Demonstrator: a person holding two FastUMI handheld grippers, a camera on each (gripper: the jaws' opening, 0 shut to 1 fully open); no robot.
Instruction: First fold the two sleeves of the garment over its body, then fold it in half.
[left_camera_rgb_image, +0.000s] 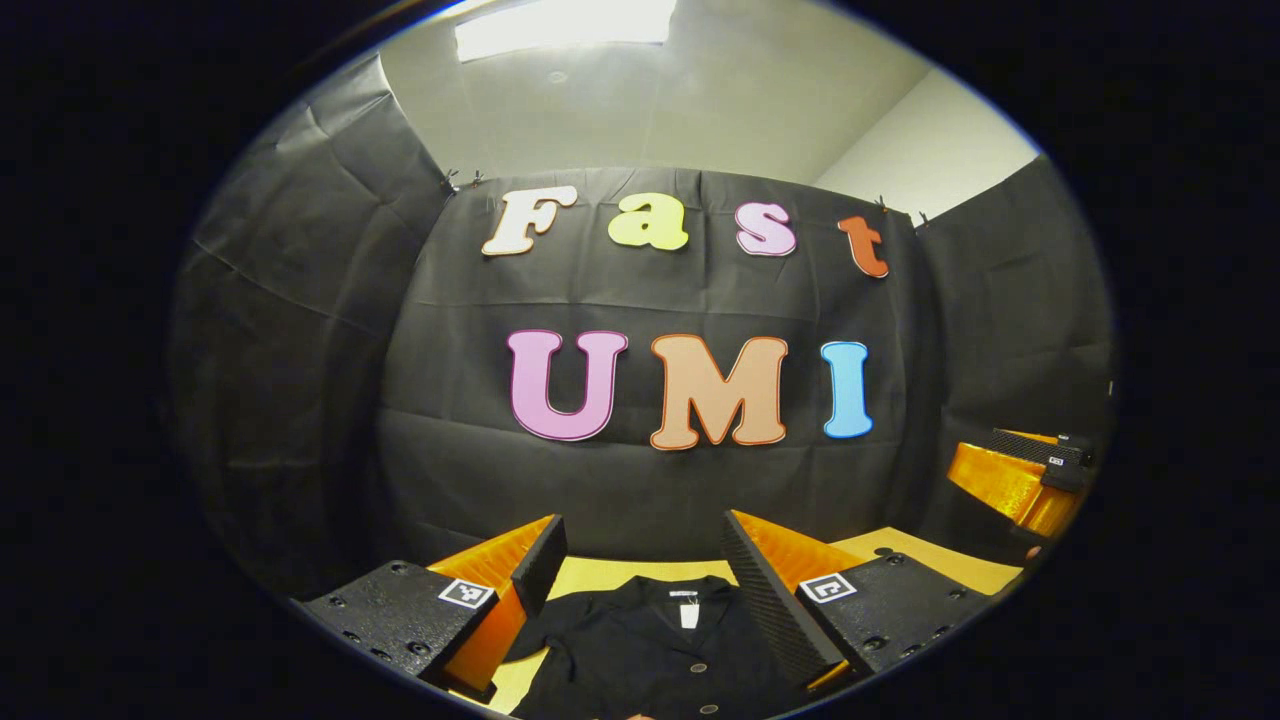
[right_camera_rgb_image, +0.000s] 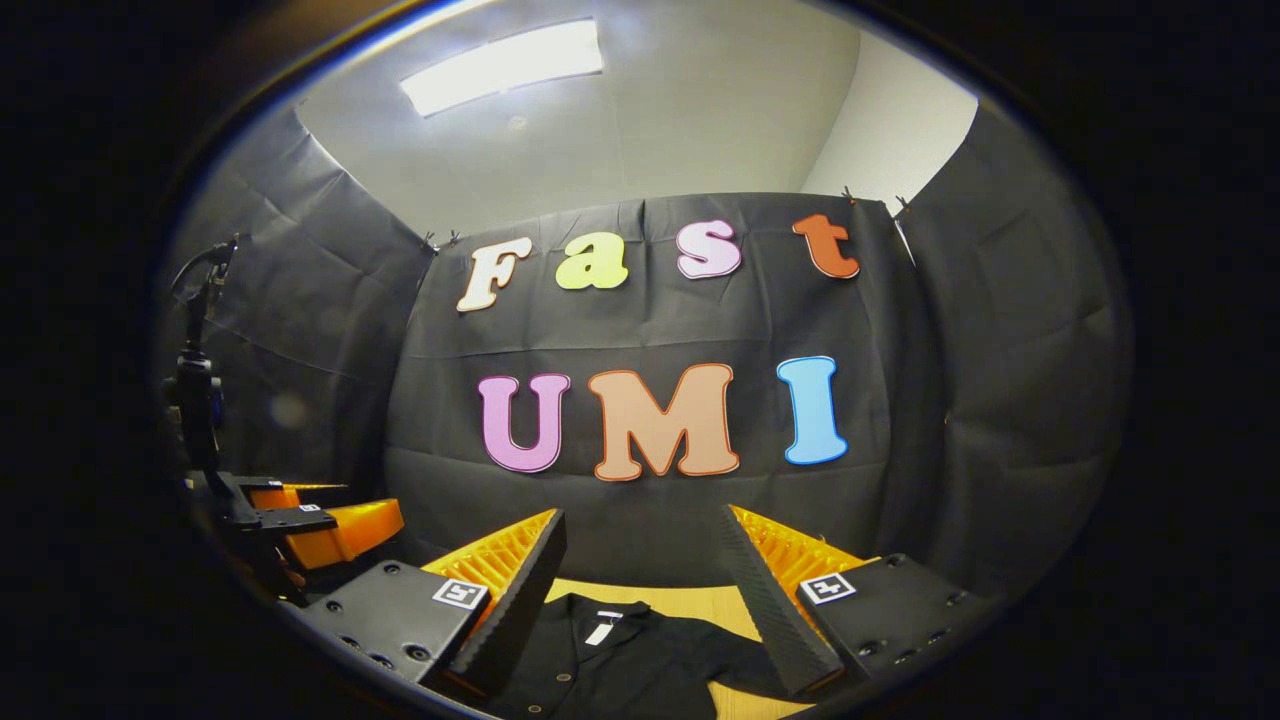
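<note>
My left gripper (left_camera_rgb_image: 640, 575) and right gripper (right_camera_rgb_image: 640, 570) both hang with jaws open and empty. The black buttoned shirt (left_camera_rgb_image: 650, 650) lies flat on the yellow surface (left_camera_rgb_image: 590, 578) below, collar toward the far edge.
</note>
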